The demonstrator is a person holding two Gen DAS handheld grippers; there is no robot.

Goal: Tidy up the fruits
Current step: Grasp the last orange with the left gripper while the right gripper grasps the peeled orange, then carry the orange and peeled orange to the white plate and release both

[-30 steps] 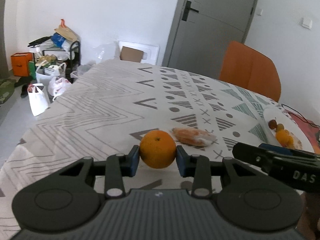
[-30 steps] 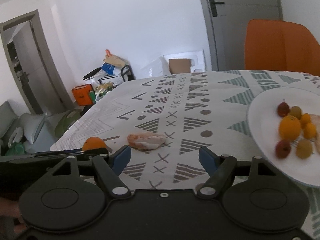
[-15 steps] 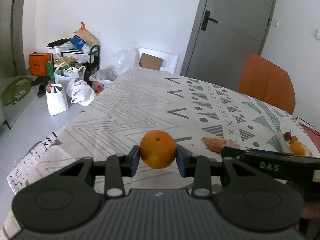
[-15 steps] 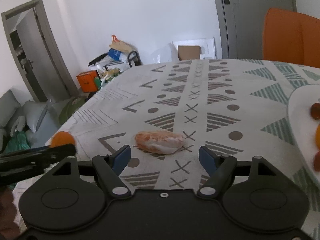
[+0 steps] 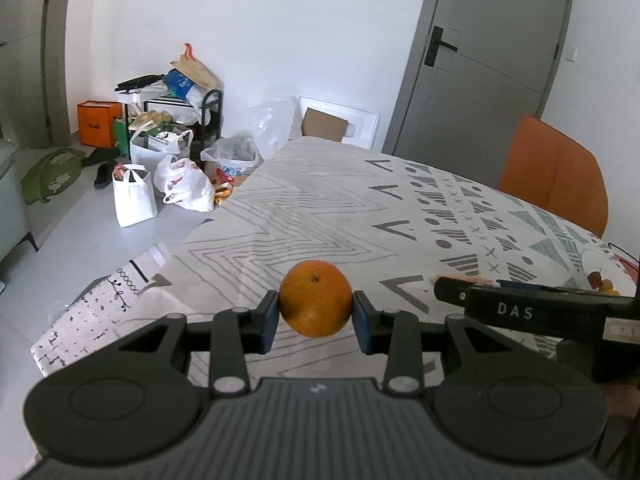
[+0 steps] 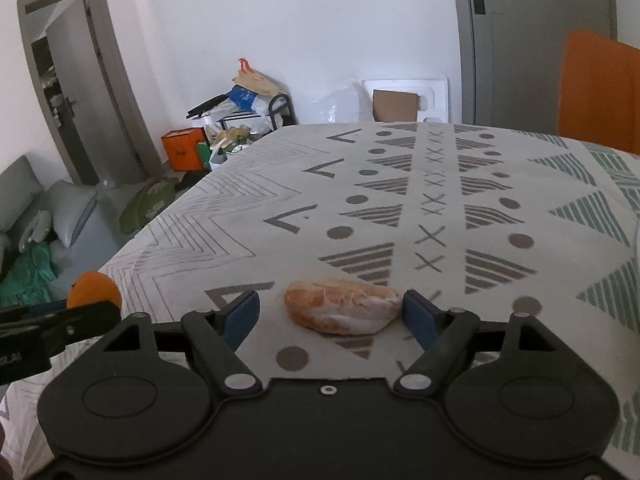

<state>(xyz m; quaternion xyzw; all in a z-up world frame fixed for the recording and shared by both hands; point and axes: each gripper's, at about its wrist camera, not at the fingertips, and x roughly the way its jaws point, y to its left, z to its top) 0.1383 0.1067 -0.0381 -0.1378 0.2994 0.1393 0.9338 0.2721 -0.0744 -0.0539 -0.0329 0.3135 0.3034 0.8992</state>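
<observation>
- Left wrist view: one left gripper (image 5: 316,317), dark matte plastic with two blue pads, clamped on one orange (image 5: 315,298); round, dimpled peel, small stem scar on top, held clear above the desk (image 5: 304,216) near its left edge.
- One desk, covered by a white cloth printed with grey zigzags, chevrons, dots, crosses and teal striped triangles.
- One right gripper (image 5: 448,290) reaching in from the right as a long black bar lettered "DAS", fingertip over the cloth; opening hidden from this side.
- One white plate (image 5: 596,260) at the desk's far right edge, with a few small round fruits (image 5: 600,280), too small to count.
- One orange chair (image 5: 556,172) with a smooth curved back beyond the far right edge; several white plastic bags (image 5: 180,180) on the floor.
- Right wrist view: right gripper (image 6: 332,312) with jaws opening, wide apart, two blue pads flanking one peeled citrus piece (image 6: 342,306); oblong, lumpy, orange flesh under white pith, lying on the cloth; right pad just beside its end, contact unclear, left pad apart.
- Same orange at the left desk edge, pinched in the left gripper (image 6: 96,308).
</observation>
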